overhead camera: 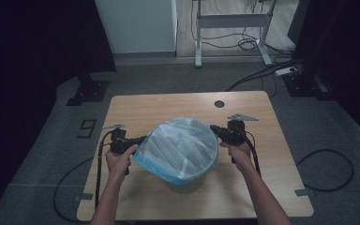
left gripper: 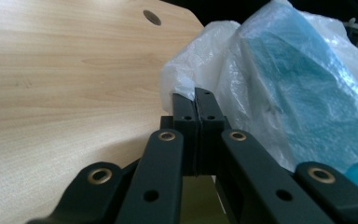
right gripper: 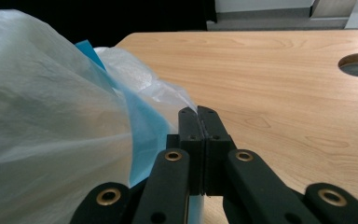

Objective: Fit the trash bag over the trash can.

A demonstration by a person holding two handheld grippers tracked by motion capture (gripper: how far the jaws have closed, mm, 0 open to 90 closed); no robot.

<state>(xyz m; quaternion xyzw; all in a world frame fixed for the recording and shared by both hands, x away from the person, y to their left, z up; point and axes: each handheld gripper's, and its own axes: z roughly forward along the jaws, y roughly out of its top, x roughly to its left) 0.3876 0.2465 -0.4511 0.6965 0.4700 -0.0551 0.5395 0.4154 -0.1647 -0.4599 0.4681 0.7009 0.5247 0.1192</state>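
Observation:
A translucent plastic bag (overhead camera: 183, 145) with a blue rim is spread wide over a small round bin (overhead camera: 190, 183) in the middle of the wooden table (overhead camera: 159, 107). My left gripper (overhead camera: 143, 139) pinches the bag's left edge, and its jaws are pressed together on the thin film (left gripper: 284, 84) in the left gripper view (left gripper: 196, 95). At the opposite edge my right gripper (overhead camera: 214, 128) is shut on the bag too, with the film (right gripper: 51, 116) pinched between its jaws (right gripper: 197, 112). Most of the bin is hidden by the bag.
A round cable hole (overhead camera: 219, 103) sits near the table's far edge. Cables trail from both grippers off the table's near corners onto the grey floor (overhead camera: 51, 154). A desk frame (overhead camera: 232, 21) and loose cables stand beyond the table.

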